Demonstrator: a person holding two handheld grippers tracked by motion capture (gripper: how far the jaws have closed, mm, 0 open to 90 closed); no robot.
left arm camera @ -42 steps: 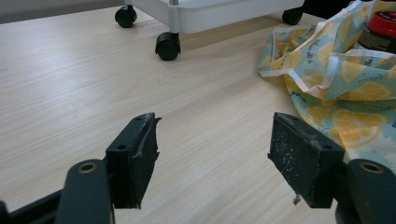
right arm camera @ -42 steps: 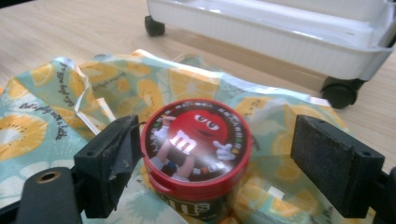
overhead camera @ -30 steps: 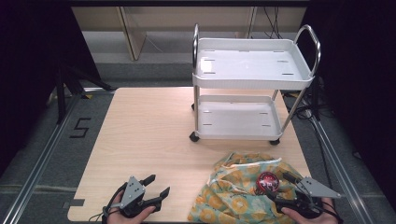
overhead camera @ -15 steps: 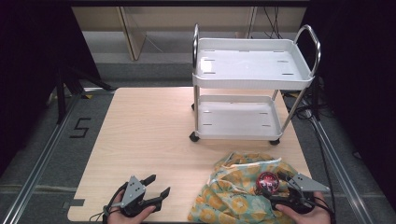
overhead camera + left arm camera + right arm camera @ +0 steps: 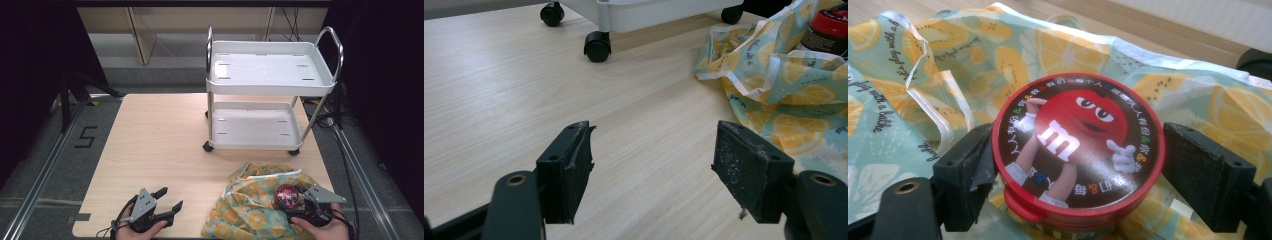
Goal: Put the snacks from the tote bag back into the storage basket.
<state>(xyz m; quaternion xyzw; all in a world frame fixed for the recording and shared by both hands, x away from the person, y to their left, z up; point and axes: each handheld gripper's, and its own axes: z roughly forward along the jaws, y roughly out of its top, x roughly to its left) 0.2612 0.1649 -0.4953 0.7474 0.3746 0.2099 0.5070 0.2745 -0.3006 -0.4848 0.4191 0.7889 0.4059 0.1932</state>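
Red-lidded tin point(image 5: 1078, 150) on lemon-printed teal bag point(image 5: 948, 65).

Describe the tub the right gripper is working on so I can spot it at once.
Start at the white cart, then drop to the lemon-print bag at the table's near right corner. The tub sits on that bag between the right gripper's jaws: round, with a red lid showing a red cartoon candy figure.

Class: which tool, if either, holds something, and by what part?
The right tool grips the red-lidded candy tub by its lid's sides. The left tool is open, holding nothing.
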